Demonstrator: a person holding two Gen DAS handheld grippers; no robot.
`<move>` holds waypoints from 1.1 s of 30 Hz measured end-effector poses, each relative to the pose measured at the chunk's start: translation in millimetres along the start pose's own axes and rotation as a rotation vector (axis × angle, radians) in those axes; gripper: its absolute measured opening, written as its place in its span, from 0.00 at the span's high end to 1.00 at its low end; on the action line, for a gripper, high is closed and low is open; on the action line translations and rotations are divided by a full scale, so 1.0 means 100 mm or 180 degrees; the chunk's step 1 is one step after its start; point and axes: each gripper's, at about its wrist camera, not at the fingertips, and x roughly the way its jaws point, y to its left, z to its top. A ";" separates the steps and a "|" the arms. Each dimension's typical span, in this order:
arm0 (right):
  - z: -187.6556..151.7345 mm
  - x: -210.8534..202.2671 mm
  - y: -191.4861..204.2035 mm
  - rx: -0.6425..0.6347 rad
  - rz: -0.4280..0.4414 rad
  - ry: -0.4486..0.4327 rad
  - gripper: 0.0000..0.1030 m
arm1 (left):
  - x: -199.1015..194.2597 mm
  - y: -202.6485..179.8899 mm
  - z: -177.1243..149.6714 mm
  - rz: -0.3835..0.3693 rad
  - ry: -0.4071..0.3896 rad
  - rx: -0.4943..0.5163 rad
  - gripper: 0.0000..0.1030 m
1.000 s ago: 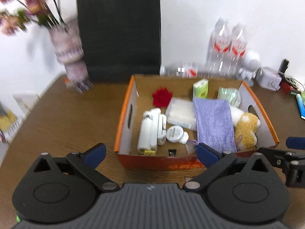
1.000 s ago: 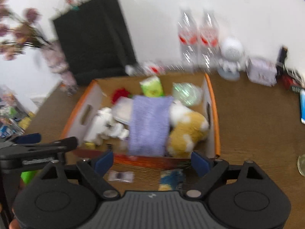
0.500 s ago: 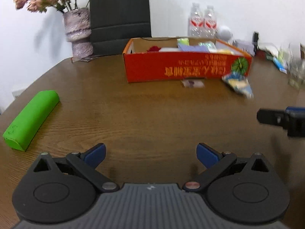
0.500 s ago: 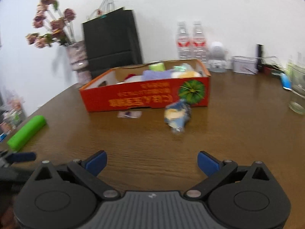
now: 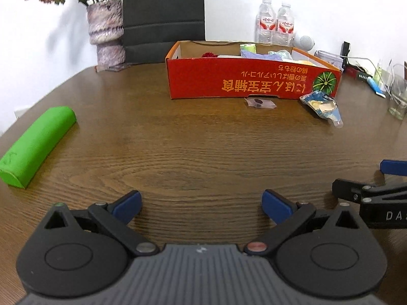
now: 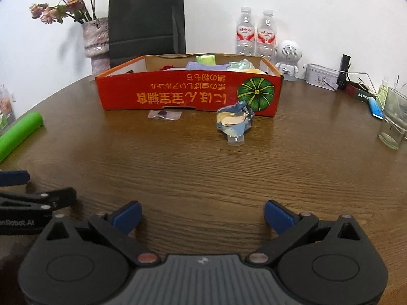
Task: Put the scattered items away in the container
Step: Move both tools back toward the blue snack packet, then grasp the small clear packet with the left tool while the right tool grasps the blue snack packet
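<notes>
Nearest to the cameras, both tools sit low over the wooden table [image 5: 203, 137], side by side. The left gripper [image 5: 201, 203] has its jaws spread wide with only bare wood between them. The right gripper [image 6: 202, 212] has just been opening its jaws, and they now stand wide apart and empty too.

Further out, three loose items are on the table. The green roll [image 5: 37, 143] lies far to the left, well apart from both grippers, with its long axis running away from the cameras and slanting to the right. The left hand is the nearer one for it. The crumpled blue packet [image 6: 234, 122] lies ahead of the right gripper and a little to its right (its narrow end points toward the camera). The small clear sachet [image 6: 164, 114] lies flat to the left of the packet.

Just behind these two stands the red box [image 6: 178, 96], already holding several items. The packet touches its front wall, I think.
</notes>
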 end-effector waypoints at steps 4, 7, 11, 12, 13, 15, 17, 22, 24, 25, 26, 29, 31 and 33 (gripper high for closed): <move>0.00 0.01 0.01 -0.0005 -0.0001 0.0001 0.00 | 0.00 -0.02 -0.01 0.0004 -0.0003 0.0009 0.00; 0.00 0.01 0.00 0.0000 -0.0005 0.0001 0.00 | 0.00 -0.01 -0.01 -0.0005 0.0000 0.0004 0.00; -0.01 0.01 -0.01 0.0015 -0.0015 -0.0001 0.00 | 0.00 -0.01 -0.01 -0.0004 0.0000 0.0002 0.00; 0.00 0.01 -0.02 0.0032 -0.0030 -0.0001 0.00 | -0.01 -0.01 -0.01 -0.0004 0.0001 0.0001 0.00; 0.00 0.01 -0.03 0.0054 -0.0047 -0.0003 0.00 | -0.01 -0.02 -0.01 -0.0004 0.0001 0.0001 0.00; 0.00 0.02 -0.03 0.0064 -0.0061 -0.0002 0.00 | -0.01 -0.02 -0.01 -0.0008 -0.0002 0.0002 0.00; 0.00 0.02 -0.03 0.0047 -0.0050 0.0007 0.00 | -0.02 0.01 0.03 -0.0075 -0.0083 0.0023 0.00; 0.42 0.01 -0.23 0.0038 0.0050 -0.0157 0.18 | -0.06 0.03 0.58 -0.0392 -0.0581 0.0594 0.00; 0.67 0.15 -0.31 -0.0007 -0.0018 -0.0249 0.18 | 0.12 -0.11 0.79 -0.0465 -0.0615 0.1058 0.00; 0.79 0.29 -0.36 -0.0021 -0.0051 -0.0201 0.20 | 0.24 -0.19 0.87 -0.0465 -0.0588 0.1227 0.00; 0.89 0.41 -0.40 -0.0009 -0.0075 -0.0144 0.22 | 0.36 -0.27 0.93 -0.0494 -0.0545 0.1354 0.00; 1.05 0.66 -0.50 0.0087 -0.0144 -0.0159 0.36 | 0.62 -0.45 1.06 -0.0690 -0.0432 0.1569 0.05; 1.08 0.78 -0.55 0.0146 -0.0161 -0.0119 0.41 | 0.74 -0.52 1.11 -0.0911 -0.0401 0.1620 0.10; 1.06 0.88 -0.61 0.0203 -0.0086 -0.0073 0.47 | 0.87 -0.57 1.16 -0.1065 -0.0294 0.1614 0.27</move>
